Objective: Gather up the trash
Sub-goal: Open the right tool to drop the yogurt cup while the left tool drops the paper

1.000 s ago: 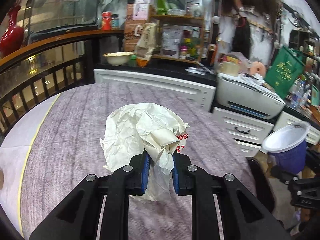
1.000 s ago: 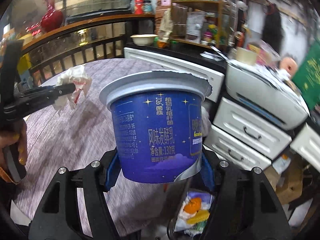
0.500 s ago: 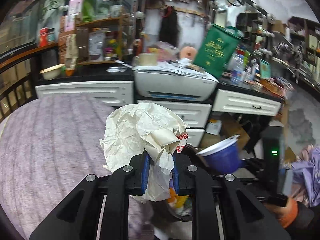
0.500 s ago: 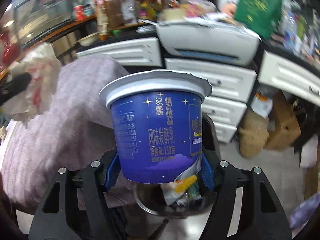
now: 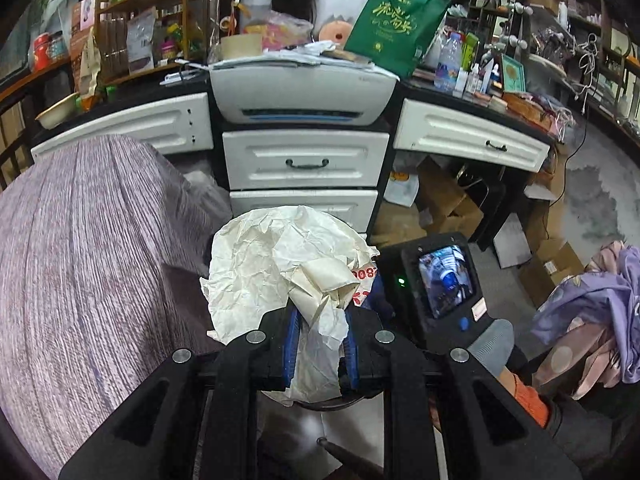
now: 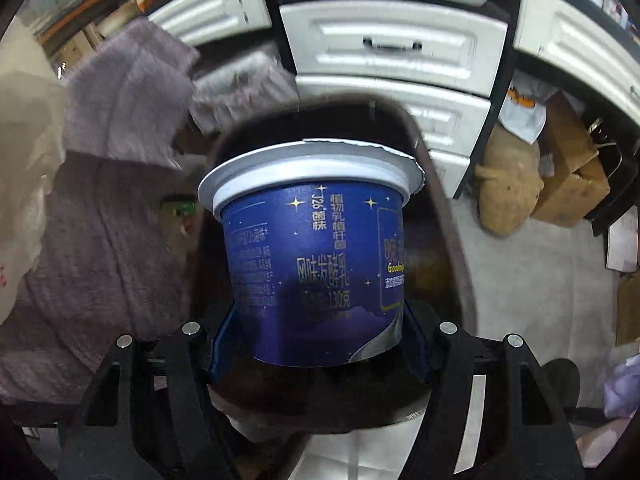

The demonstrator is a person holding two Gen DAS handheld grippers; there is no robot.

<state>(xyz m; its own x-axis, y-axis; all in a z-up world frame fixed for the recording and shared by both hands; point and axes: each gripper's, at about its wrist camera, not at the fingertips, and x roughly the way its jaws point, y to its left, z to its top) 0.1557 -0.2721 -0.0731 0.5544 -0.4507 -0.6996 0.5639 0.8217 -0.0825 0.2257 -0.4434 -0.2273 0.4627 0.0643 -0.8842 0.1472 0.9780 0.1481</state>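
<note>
In right claw, starry blue cup

The left gripper points steeply downward, its blue pads nearly together and pinching a wad of crumpled paper. The right gripper tilts down more steeply, jaws set wide, pads pressed against the sides of a blue cup. In the left wrist view its black body sits just right of the paper, with what seems to be a gloved hand behind it.
</note>
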